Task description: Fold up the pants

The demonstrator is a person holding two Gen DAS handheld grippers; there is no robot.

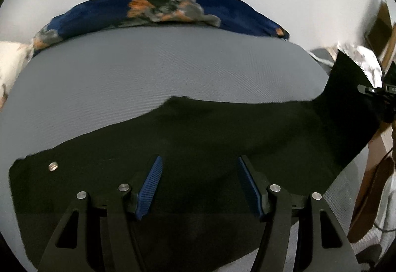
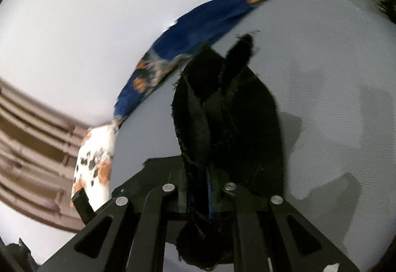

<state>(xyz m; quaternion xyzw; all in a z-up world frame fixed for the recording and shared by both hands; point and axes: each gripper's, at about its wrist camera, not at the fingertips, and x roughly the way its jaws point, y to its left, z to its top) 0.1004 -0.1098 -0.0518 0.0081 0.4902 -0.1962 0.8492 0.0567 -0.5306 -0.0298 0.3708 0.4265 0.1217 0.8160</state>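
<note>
Black pants (image 1: 198, 138) lie spread across a grey bed sheet (image 1: 153, 73), with a silver button (image 1: 53, 166) near their left end. My left gripper (image 1: 200, 159) hovers open just over the middle of the pants, and nothing sits between its blue pads (image 1: 151, 187). The right end of the pants (image 1: 351, 88) is lifted off the sheet toward my right gripper (image 1: 376, 91) at the frame edge. In the right wrist view my right gripper (image 2: 200, 173) is shut on a bunched fold of the pants (image 2: 227, 123), which hides its fingertips.
A blue cloth with orange and grey patches (image 1: 158, 9) lies along the bed's far edge, against a white wall. A white spotted cloth (image 2: 95, 163) sits at the bed's corner. Brown wooden furniture (image 1: 371, 187) stands on the right; a brown striped surface (image 2: 32, 148) shows beyond the bed.
</note>
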